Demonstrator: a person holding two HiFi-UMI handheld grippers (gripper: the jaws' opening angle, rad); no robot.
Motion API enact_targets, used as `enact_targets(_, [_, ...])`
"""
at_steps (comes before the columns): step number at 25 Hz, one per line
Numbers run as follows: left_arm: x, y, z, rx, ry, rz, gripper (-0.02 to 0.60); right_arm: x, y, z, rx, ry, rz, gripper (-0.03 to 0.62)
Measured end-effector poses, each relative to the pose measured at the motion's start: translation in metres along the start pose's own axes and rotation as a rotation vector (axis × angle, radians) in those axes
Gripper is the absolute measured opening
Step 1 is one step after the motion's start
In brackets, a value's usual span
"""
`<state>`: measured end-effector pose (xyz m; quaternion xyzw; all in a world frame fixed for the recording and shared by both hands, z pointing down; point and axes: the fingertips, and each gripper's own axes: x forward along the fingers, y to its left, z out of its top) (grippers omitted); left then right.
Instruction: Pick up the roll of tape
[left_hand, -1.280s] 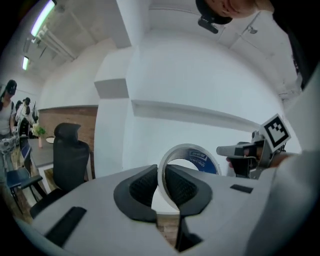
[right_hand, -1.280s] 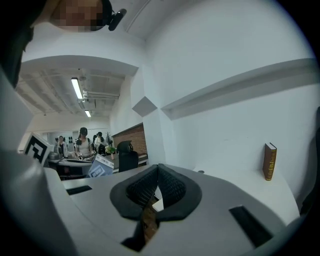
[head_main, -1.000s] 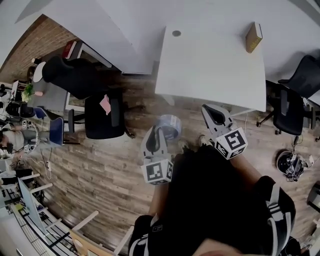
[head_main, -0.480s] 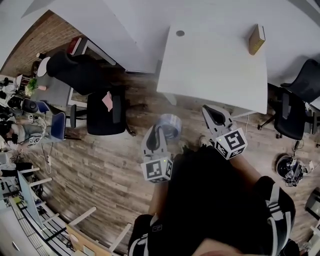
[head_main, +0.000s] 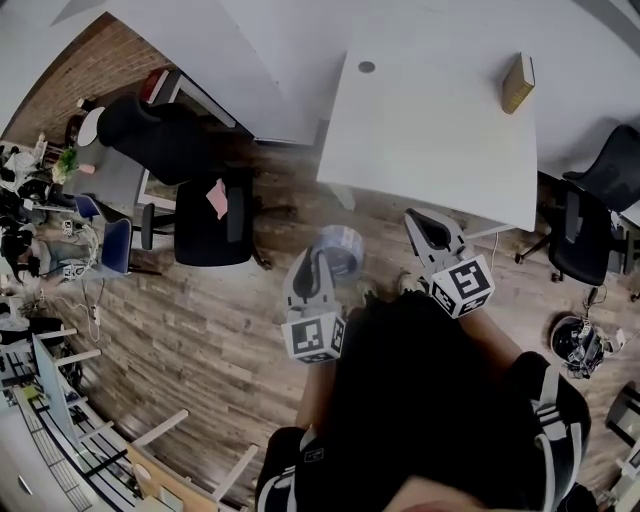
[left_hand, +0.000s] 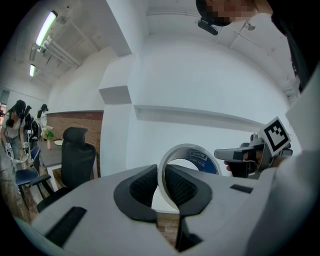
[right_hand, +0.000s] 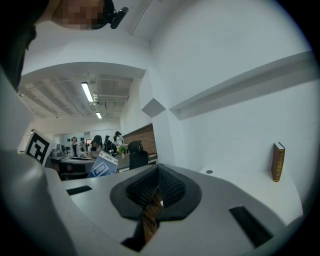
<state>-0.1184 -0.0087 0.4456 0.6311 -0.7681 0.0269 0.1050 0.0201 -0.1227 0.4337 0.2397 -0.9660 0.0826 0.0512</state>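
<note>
Nothing has shifted: the left gripper (head_main: 322, 262) still pinches the roll of tape (head_main: 341, 245) by its wall, aloft over the floor (head_main: 220, 330) near the table (head_main: 430, 130), the right gripper (head_main: 424, 222) pressed together and empty, so the pickup looks done.

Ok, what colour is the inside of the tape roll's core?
Blue with white print, on the roll of tape; clearest in the left gripper view.

Head view drifted: white table (head_main: 430, 130), book (head_main: 518, 83), black chair (head_main: 212, 228) slightly further right in frame
</note>
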Motion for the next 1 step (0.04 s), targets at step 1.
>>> enact_targets(1, [-0.0004, 0.0002, 0.0006, 0.0, -0.001, -0.002, 0.067, 0.0, 0.0008, 0.0006, 0.0, -0.001, 0.0, 0.012])
